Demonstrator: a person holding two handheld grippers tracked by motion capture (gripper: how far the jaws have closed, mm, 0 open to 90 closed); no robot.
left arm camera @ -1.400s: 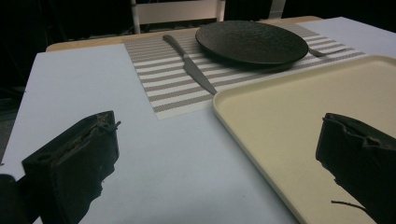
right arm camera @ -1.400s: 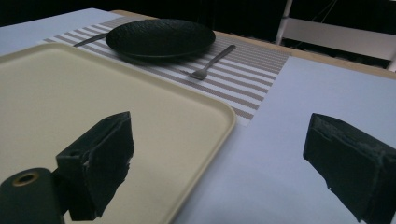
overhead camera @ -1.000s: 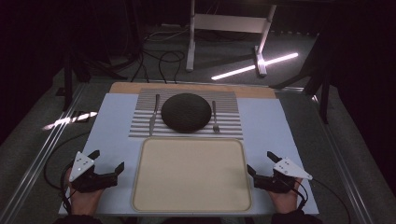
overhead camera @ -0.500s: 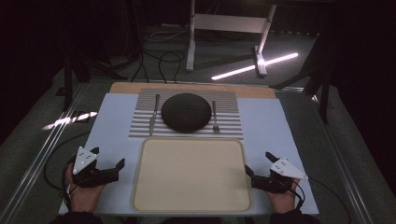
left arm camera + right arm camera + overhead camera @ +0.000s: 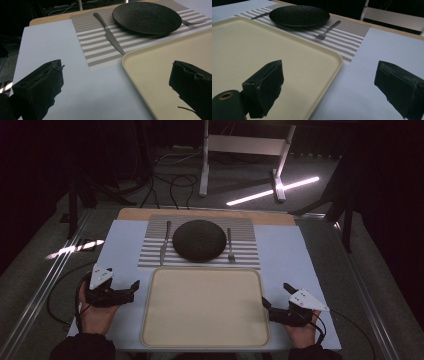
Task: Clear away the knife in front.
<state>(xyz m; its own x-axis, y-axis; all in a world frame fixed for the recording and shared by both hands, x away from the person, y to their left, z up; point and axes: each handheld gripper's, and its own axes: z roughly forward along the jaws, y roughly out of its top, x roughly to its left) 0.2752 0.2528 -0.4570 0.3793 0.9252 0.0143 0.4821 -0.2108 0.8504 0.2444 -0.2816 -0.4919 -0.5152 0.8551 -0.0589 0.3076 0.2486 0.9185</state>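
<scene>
- Flanking the cream tray (image 5: pixel 202 307), the left gripper (image 5: pixel 131 289) is sitting at its 9 o'clock, jaws gaping wide and holding nothing.
- Facing it from 3 o'clock, the right gripper (image 5: pixel 275 299) is likewise gaping wide and empty.
- Lying at the tray's 12 o'clock is the black plate (image 5: pixel 199 240), between knife (image 5: pixel 164 243) and fork (image 5: pixel 230 245).

The cream tray (image 5: pixel 205 307) is lying flat and bare at the near edge of the table, centred between the left and right edges. It is a wide rectangle with rounded corners and a low raised rim. Its far edge is running just beside the near edge of the striped placemat (image 5: pixel 199 242), while its near edge is reaching almost to the table's near edge.
</scene>
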